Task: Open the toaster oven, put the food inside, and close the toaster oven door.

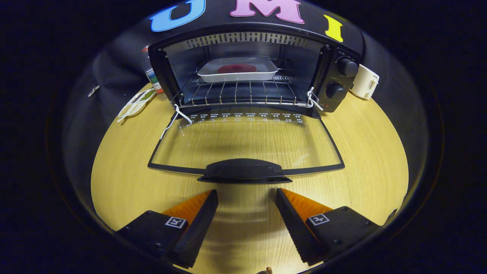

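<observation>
We see the wooden desk point(361, 152) stretching ahead of our tongs point(246, 198), with bare wood on both sides of the oven door. Beyond the tongs stands the toaster oven point(335, 76), its cavity wide open. Its glass door point(247, 142) lies folded down flat toward us, and the door's dark handle point(243, 171) sits just ahead of the fingertips without touching them. Far inside, on the wire rack point(243, 95), rests a white tray point(237, 74) holding the reddish food point(237, 68); the rack's front part is bare. Beyond the tongs to the left, beside the oven, lie a small dish point(135, 103) and a bottle point(152, 76); to the right, a white object point(364, 82) touches the oven's side. Our tongs are spread apart, gripping nothing, with bare wood between the fingers.
</observation>
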